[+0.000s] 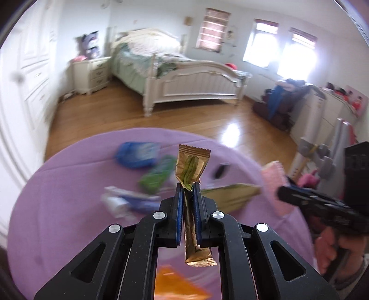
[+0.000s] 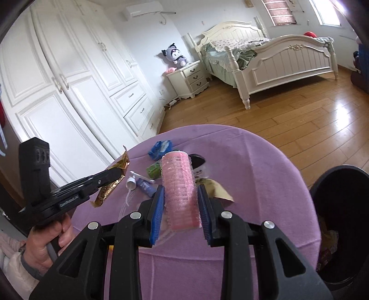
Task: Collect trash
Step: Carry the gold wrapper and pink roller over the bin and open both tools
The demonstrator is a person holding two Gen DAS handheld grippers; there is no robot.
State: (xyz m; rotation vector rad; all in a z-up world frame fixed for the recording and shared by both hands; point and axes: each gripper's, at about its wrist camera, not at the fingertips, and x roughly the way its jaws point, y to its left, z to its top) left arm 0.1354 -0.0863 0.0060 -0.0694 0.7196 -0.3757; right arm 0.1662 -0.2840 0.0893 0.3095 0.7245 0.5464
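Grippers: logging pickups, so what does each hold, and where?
Left gripper: gold wrapper, pinched mid-length. Right gripper: pink roller, clamped across its sides.

1. The floor (image 2: 288,120) was glossy wooden planks, catching bright glare from the windows (image 1: 279,50).
2. A cream bed (image 2: 276,57) with rumpled green bedding stood against the far wall.
3. Beside it sat a cream nightstand (image 2: 191,78) (a purple plush toy (image 2: 175,55) on top).
4. White panelled wardrobe doors (image 2: 57,87) lined one wall, under an air conditioner (image 2: 143,10).
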